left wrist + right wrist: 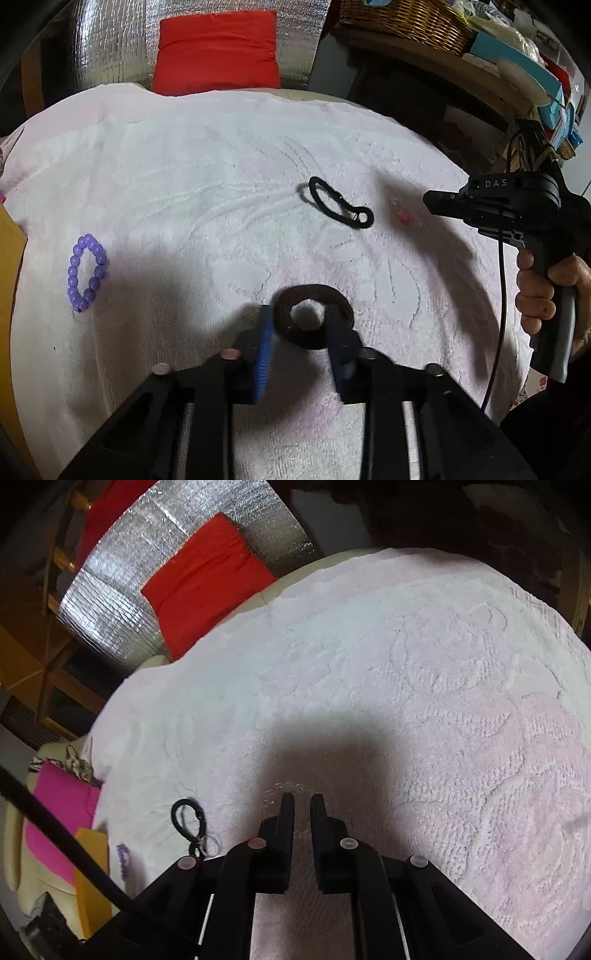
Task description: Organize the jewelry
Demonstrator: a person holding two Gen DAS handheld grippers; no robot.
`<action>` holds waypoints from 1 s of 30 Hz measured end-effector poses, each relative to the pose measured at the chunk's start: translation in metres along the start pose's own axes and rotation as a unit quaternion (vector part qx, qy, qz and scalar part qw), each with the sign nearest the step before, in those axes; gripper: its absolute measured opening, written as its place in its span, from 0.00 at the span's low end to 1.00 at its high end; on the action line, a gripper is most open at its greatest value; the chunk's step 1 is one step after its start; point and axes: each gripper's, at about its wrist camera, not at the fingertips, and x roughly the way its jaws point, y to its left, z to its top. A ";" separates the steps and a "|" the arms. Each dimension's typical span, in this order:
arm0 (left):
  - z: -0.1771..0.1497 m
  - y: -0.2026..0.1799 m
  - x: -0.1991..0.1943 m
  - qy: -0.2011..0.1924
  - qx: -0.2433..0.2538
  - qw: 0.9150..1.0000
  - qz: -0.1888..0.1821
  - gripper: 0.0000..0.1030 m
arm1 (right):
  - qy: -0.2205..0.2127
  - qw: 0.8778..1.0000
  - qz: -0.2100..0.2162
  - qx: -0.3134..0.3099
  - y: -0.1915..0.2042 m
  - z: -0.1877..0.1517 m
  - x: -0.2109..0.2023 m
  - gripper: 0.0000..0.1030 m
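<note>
A brown fabric hair ring (295, 338) lies on the white towel (184, 184) right in front of my left gripper (301, 325). Its blue-padded fingers (264, 339) press on the ring from both sides. A purple bead bracelet (86, 273) lies far left, a black cord loop with a metal clasp (340, 203) in the middle. My right gripper (430, 199), held by a hand (535, 288), hovers at the right beside a clear bead bracelet with a red bead (404, 219). In the right wrist view that gripper (303, 801) is shut over the clear beads (286, 787); no bead is visibly pinched.
The towel (406, 664) covers a rounded surface. A red cushion (216, 51) and silver foil sheet (110, 40) stand behind it. A wicker basket (402, 18) and cluttered shelves sit at the back right. Left of the towel are a pink sheet (59, 805) and an orange box (92, 871).
</note>
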 end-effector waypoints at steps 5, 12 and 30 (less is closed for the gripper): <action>0.001 -0.002 -0.003 -0.010 0.001 1.000 -0.002 0.12 | 0.006 1.000 -0.005 0.007 -0.005 0.001 0.000 0.09; 0.001 0.000 0.008 0.010 0.006 1.000 0.011 0.18 | 0.036 0.999 -0.011 0.022 -0.012 0.000 0.009 0.13; -0.002 -0.013 -0.009 -0.001 0.030 0.999 -0.017 0.60 | 0.026 0.999 -0.019 -0.025 0.017 -0.002 0.034 0.51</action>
